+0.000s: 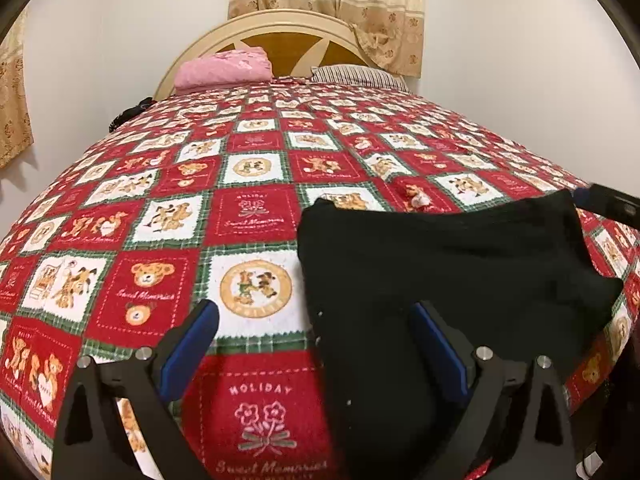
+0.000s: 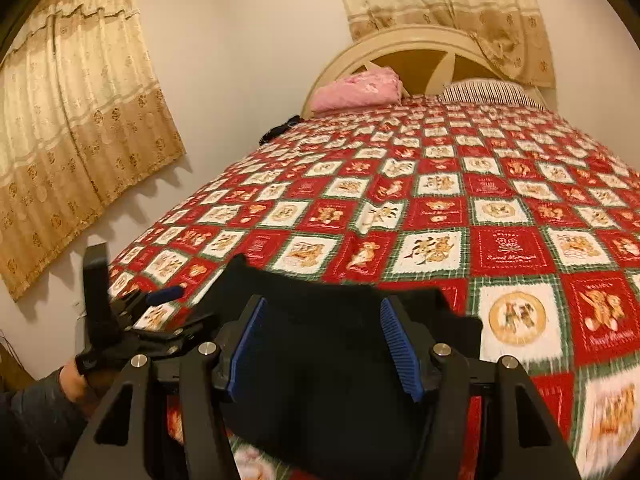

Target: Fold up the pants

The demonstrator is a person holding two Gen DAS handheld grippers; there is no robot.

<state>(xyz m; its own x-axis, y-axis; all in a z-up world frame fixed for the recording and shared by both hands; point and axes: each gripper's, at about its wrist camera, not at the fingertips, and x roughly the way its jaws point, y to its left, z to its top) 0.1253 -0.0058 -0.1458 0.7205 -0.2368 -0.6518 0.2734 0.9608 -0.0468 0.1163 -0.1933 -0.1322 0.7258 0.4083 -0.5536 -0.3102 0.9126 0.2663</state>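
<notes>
Black pants [image 1: 440, 272] lie folded into a compact pile on the near part of the bed. My left gripper [image 1: 314, 308] is open; its right finger hovers over the pants' left edge and its left finger over the bedspread, gripping nothing. Only a tip of the right gripper [image 1: 608, 202] shows at the pants' far right corner. In the right wrist view the right gripper [image 2: 323, 303] is open above the black pants [image 2: 328, 380], its blue pads apart and clear of the cloth. The left gripper [image 2: 168, 304], held by a hand [image 2: 74, 380], sits at the pants' left edge.
A red, white and green teddy-bear bedspread [image 1: 248, 216] covers the bed. A pink pillow [image 1: 224, 68] and a striped pillow [image 1: 356, 76] lie at the headboard [image 1: 280, 24]. A dark item [image 1: 128, 114] sits at the bed's far left edge. Curtains [image 2: 80, 140] hang on the left wall.
</notes>
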